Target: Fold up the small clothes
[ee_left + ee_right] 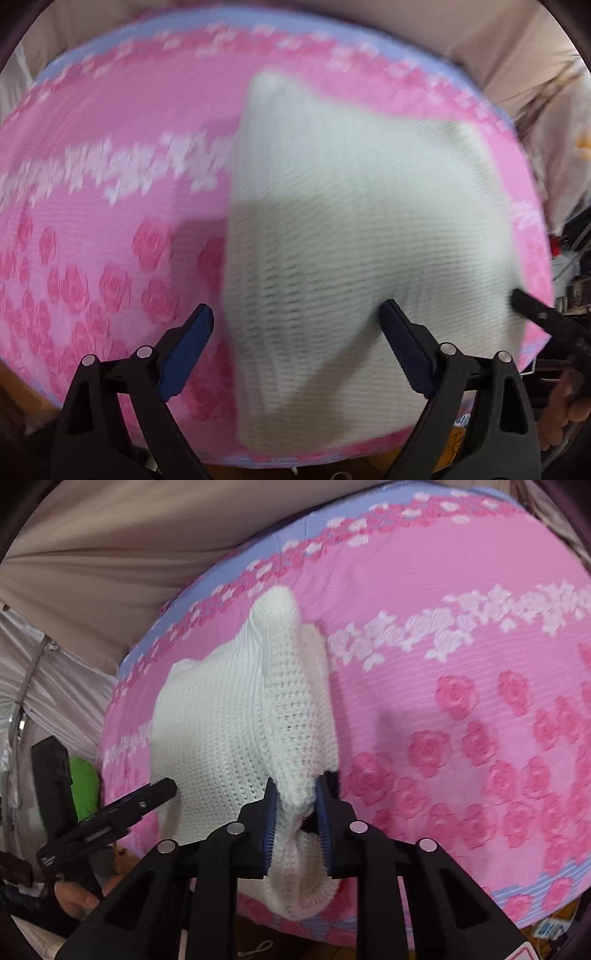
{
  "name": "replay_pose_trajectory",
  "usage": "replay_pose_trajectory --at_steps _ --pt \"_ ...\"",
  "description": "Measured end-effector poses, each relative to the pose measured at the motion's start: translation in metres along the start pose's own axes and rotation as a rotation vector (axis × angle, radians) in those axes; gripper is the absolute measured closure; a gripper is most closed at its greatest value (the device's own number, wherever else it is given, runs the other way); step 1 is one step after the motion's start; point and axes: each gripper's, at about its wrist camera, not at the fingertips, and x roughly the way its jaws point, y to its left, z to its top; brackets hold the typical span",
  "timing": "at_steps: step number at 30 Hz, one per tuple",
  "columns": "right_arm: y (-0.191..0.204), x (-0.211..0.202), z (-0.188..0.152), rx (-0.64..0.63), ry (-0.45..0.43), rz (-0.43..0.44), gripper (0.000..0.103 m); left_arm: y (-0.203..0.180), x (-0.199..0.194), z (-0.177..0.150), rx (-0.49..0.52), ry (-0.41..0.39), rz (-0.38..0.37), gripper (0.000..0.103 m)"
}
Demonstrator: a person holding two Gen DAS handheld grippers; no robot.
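White crocheted garment (236, 716) laid on pink rose-patterned cloth (461, 672), near edge bunched and pinched by right gripper (295, 812), left gripper (295, 325) spread.

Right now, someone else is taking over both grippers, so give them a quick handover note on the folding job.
Right gripper: shut on the near edge of the white knitted garment, pinching a raised fold of it.
Left gripper: open, jaws wide, over the garment's near part, gripping nothing.
The garment lies on the pink rose-patterned cloth, partly bunched, with one flap standing up along its far side.
Done: a corner is gripped. Left: carry the fold across, flatten it, and finish folding. The left-wrist view is blurred, so check the left side before closing.
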Motion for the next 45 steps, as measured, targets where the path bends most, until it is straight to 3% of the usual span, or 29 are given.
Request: replay_pose_trajectory --at_steps 2,3,5,8,12,13,15,16,21,23,24,25,26,27,29,31,33,37,40,42,45 --pt "-0.009 0.011 -0.004 -0.007 0.04 -0.046 0.086 0.021 0.017 -0.003 -0.143 0.078 -0.107 0.012" --pt "-0.016 0.024 -0.007 0.004 0.082 -0.052 0.084 0.024 0.017 -0.004 -0.162 0.078 -0.119 0.011" --pt "-0.025 0.03 -0.011 0.06 0.107 -0.009 0.082 0.017 0.011 -0.002 -0.089 0.047 -0.064 0.011" --pt "-0.022 0.006 -0.004 0.098 0.055 0.009 0.073 0.005 -0.003 -0.001 -0.001 0.009 -0.011 0.013" --pt "-0.004 -0.033 0.013 0.074 -0.064 -0.008 0.073 -0.009 -0.036 0.013 0.032 -0.083 -0.052 0.013" --pt "0.001 -0.037 0.019 0.065 -0.082 0.012 0.075 -0.012 -0.041 0.019 0.031 -0.105 -0.058 0.013" --pt "0.015 -0.034 0.04 0.034 -0.094 0.066 0.09 -0.015 -0.042 0.035 0.027 -0.133 -0.063 0.013" --pt "0.025 -0.026 0.051 0.011 -0.084 0.073 0.093 -0.016 -0.038 0.046 0.026 -0.14 -0.054 0.013" --pt "0.061 0.02 0.102 -0.128 -0.051 -0.022 0.095 -0.01 0.009 0.089 0.039 -0.107 0.038 0.011" --pt "0.053 0.045 0.121 -0.1 -0.029 -0.042 0.096 0.002 0.029 0.1 0.017 -0.06 0.012 0.006" --pt "0.042 0.063 0.128 -0.085 -0.004 -0.093 0.102 0.009 0.04 0.102 -0.018 -0.051 -0.03 0.005" --pt "0.031 0.082 0.131 -0.08 0.024 -0.163 0.102 0.016 0.046 0.105 -0.049 -0.038 -0.08 0.005" --pt "0.023 0.09 0.13 -0.077 0.017 -0.172 0.101 0.022 0.05 0.106 -0.085 -0.02 -0.121 0.005" --pt "0.016 0.09 0.131 -0.059 -0.019 -0.139 0.101 0.028 0.05 0.106 -0.127 -0.001 -0.151 0.005" --pt "0.007 0.08 0.134 0.021 0.005 -0.084 0.1 0.03 0.041 0.104 -0.144 -0.002 -0.155 0.005" --pt "0.012 0.054 0.127 0.015 -0.021 -0.068 0.099 0.022 0.015 0.094 -0.1 -0.05 -0.128 0.006" --pt "0.018 0.024 0.108 -0.024 -0.066 -0.076 0.086 0.009 -0.01 0.077 -0.024 -0.093 -0.116 0.006" --pt "0.017 -0.014 0.052 -0.035 -0.058 -0.036 0.086 -0.017 -0.039 0.034 0.099 -0.094 -0.12 0.006" --pt "0.022 -0.023 0.01 -0.042 -0.021 0.006 0.09 -0.027 -0.037 0.002 0.15 -0.068 -0.093 0.006" --pt "0.026 -0.02 -0.006 -0.069 0.001 0.017 0.1 -0.026 -0.024 -0.014 0.158 -0.04 -0.047 0.006" --pt "0.027 -0.003 -0.021 -0.153 0.043 -0.049 0.103 -0.008 0.007 -0.029 0.096 0.045 0.041 0.005"
